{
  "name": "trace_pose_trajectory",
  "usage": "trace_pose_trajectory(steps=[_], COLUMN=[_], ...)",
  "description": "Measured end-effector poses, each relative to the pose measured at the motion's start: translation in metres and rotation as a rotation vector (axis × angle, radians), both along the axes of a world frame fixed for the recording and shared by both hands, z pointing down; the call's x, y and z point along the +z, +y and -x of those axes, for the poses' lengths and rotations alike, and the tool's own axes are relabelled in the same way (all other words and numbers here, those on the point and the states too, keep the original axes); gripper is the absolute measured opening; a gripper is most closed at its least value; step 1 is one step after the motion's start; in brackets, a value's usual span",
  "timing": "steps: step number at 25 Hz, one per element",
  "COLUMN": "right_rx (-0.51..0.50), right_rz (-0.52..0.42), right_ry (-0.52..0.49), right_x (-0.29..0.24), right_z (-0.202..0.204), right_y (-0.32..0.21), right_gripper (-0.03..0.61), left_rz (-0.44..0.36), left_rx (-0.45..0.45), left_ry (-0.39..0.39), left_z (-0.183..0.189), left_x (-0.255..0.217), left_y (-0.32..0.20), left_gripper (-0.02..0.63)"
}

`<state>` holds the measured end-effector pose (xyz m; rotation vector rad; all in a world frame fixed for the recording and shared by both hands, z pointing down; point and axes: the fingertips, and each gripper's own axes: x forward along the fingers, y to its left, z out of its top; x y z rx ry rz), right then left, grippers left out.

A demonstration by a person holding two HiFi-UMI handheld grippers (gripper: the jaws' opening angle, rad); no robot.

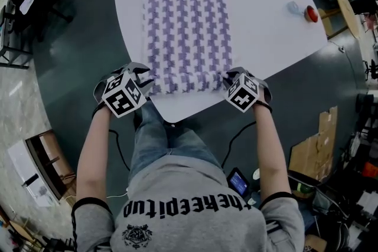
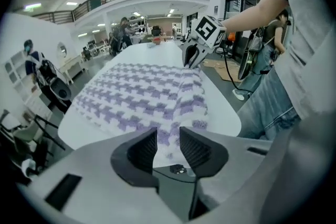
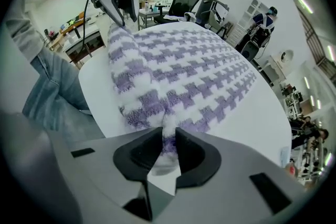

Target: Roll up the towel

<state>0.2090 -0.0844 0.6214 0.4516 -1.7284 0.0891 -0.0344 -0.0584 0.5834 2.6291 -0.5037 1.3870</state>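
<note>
I have the towel [image 1: 186,26], white with a purple check, lying flat along the white table [image 1: 266,9]. Its near end is turned over into a low roll right at the table edge closest to me. My left claw [image 1: 143,81] sits at the roll's left end and my right claw [image 1: 227,79] at its right end, 1 at each corner, both pointing steeply down. In the left gripper view the 2 pads are pinched on the fold of towel, with fabric filling the narrow gap between them. In the right gripper view the pads are likewise clamped on a bunched tuft of towel (it puckers where they bite). The rest of the towel stretches away from the roll, flat, toward the far end of the table. Well apart from it, near the table's far right edge, sit a small red thing [image 1: 311,13] and a pale blue thing [image 1: 293,7] just beside it.
</note>
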Motion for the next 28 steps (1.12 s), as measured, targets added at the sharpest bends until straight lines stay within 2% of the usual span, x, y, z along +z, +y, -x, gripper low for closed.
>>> trace_pose_trajectory(steps=[3,7,9,13,15,19,23,24,26,28], right_rx=[0.006,0.014,0.027,0.053,0.031,-0.066,-0.120,-0.129,-0.139,-0.141], right_rz=[-0.002,-0.013,-0.049,-0.182,-0.199,-0.141,-0.154,-0.157,-0.154,-0.157], right_ry=[-0.010,-0.011,-0.043,-0.153,-0.178,-0.123,0.009,0.033,0.052,0.045], right_x=[0.000,-0.052,-0.067,-0.082,-0.085,-0.056,-0.036,-0.037,-0.041,-0.037], right_z=[-0.004,0.016,0.019,0.019,0.022,0.029,0.019,0.017,0.018,0.023], right_y=[-0.004,0.006,0.010,0.006,0.016,0.039,0.034,0.032,0.031,0.030], right_gripper=[0.077,0.077,0.078,0.088,0.116,0.191,0.202,0.198,0.111,0.081], left_rz=[-0.086,-0.047,-0.019,0.009,0.008,0.003,-0.019,-0.022,-0.019,-0.011], left_rx=[0.062,0.172,0.170,0.103,0.098,0.115,0.125,0.127,0.128,0.128], left_ry=[-0.013,-0.100,-0.141,-0.144,-0.154,-0.191,-0.223,-0.225,-0.224,-0.222], left_z=[-0.013,-0.006,-0.003,-0.006,-0.006,-0.002,-0.005,-0.006,-0.004,0.000], left_x=[-0.024,-0.044,-0.029,0.008,0.016,0.022,0.013,0.010,0.004,0.007], left_y=[0.009,0.053,0.065,0.055,0.048,0.041,0.044,0.044,0.044,0.042], left_gripper=[0.115,0.184,0.199,0.201,0.201,0.201,0.192,0.179,0.144,0.126])
